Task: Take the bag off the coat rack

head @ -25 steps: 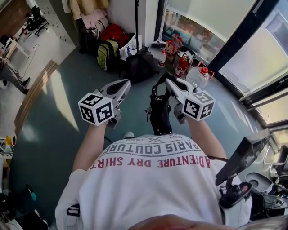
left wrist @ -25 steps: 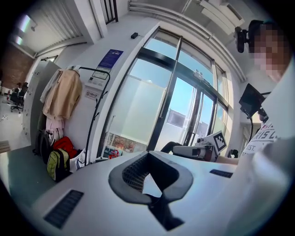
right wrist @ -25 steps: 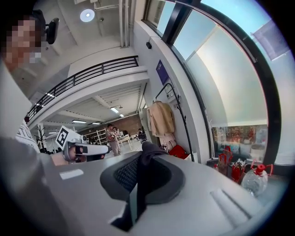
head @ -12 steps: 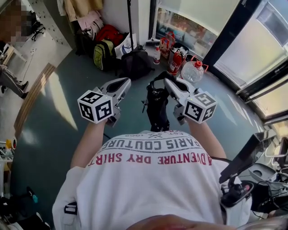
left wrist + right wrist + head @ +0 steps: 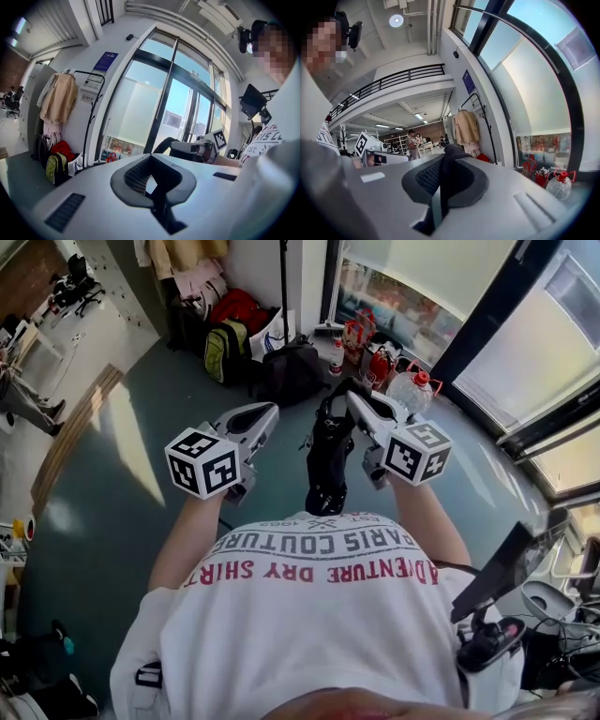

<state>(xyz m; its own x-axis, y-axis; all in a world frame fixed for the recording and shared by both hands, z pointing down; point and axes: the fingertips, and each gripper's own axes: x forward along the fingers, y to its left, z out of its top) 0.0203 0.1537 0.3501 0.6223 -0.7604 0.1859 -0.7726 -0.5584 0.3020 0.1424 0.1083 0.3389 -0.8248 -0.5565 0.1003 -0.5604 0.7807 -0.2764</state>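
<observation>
Right gripper (image 5: 356, 404) is pinched tight on the strap (image 5: 449, 154) of the black bag (image 5: 328, 460), so the bag dangles free in front of the person, well away from the coat rack (image 5: 284, 282) (job looks basically done). Left gripper (image 5: 265, 415) is pressed together on nothing, just a spare alongside

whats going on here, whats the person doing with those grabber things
A person holds a claw in each hand. The right claw is shut on the strap of a black bag, which hangs in front of them, clear of the coat rack. The left claw holds nothing.
</observation>
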